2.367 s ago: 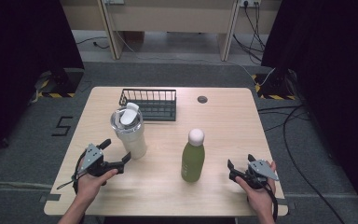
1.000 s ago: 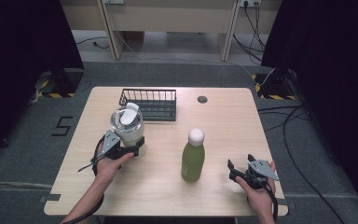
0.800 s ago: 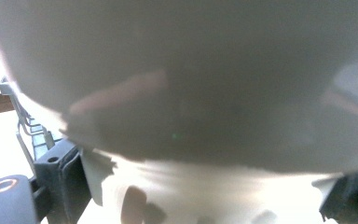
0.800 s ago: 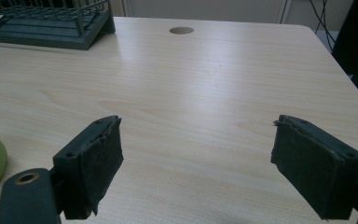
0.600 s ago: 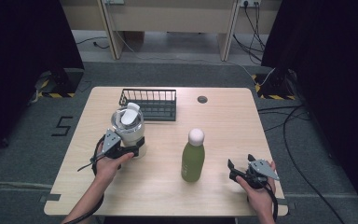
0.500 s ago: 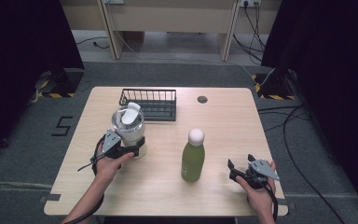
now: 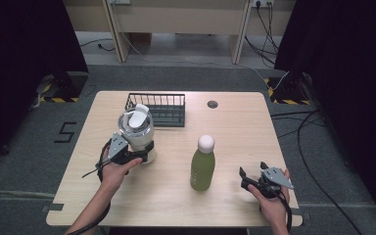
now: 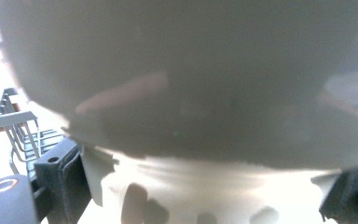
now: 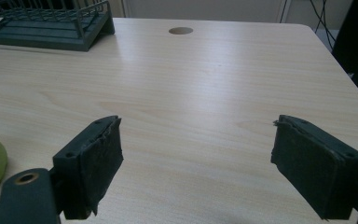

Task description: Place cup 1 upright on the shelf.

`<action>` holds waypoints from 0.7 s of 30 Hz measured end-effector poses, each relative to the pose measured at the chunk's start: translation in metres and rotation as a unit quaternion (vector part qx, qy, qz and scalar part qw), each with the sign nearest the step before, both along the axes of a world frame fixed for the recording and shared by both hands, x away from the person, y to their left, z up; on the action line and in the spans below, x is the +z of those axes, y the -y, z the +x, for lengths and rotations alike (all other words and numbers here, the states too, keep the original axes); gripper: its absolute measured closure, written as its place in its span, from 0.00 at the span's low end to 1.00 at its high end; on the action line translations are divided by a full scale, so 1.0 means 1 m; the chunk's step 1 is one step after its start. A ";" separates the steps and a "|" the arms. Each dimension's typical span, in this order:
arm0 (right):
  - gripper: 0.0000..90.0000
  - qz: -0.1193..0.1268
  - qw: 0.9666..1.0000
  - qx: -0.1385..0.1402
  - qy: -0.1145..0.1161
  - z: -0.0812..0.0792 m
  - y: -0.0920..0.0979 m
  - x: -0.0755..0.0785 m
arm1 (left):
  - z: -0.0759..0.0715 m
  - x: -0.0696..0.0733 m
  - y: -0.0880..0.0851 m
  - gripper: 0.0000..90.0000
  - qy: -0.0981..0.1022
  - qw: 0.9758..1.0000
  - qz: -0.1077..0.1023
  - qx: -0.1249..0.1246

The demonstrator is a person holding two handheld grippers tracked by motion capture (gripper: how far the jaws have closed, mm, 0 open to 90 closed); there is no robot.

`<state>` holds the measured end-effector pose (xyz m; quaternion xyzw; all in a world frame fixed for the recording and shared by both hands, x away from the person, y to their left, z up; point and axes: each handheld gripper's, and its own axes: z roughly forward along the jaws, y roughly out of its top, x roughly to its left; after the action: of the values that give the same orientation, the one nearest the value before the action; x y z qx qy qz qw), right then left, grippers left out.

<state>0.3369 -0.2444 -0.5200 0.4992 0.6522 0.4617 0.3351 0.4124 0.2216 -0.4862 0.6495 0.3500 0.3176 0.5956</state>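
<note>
Your left gripper (image 7: 138, 155) has its jaws closed round the lower body of the tumbler (image 7: 136, 129), which stands upright just in front of the rack (image 7: 157, 108): a low grip keeps it steady for a lift. Right gripper (image 9: 198, 163) idles wide open, nothing between the jaws, well clear of the bottle (image 7: 203, 164). No readable labels.

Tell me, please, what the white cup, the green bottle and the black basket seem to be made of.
White cup: probably plastic or coated metal; its smooth wall shows soft reflections in the left gripper view, where the left gripper clamps it. Green bottle: likely matte painted metal or plastic, evenly coloured, with a white cap. Black basket: thin dark wire, seemingly coated metal.
</note>
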 end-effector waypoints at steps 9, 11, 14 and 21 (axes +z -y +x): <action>0.18 0.000 1.000 -0.001 0.000 0.000 0.001 0.000 | 0.004 0.006 -0.001 0.10 0.005 1.000 -0.003 0.005; 0.18 0.002 1.000 0.000 -0.002 0.000 0.000 0.000 | 0.006 0.009 -0.002 0.10 0.009 1.000 -0.004 0.006; 0.18 0.003 1.000 0.000 -0.001 0.000 0.001 0.000 | 0.008 0.012 -0.003 0.10 0.012 1.000 -0.006 0.008; 0.18 0.005 1.000 -0.002 -0.002 0.000 0.001 0.000 | 0.012 0.017 -0.003 0.10 0.019 1.000 -0.006 0.011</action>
<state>0.3372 -0.2454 -0.5200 0.5031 0.6494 0.4632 0.3326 0.4241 0.2245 -0.4688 0.6360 0.3479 0.3343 0.6022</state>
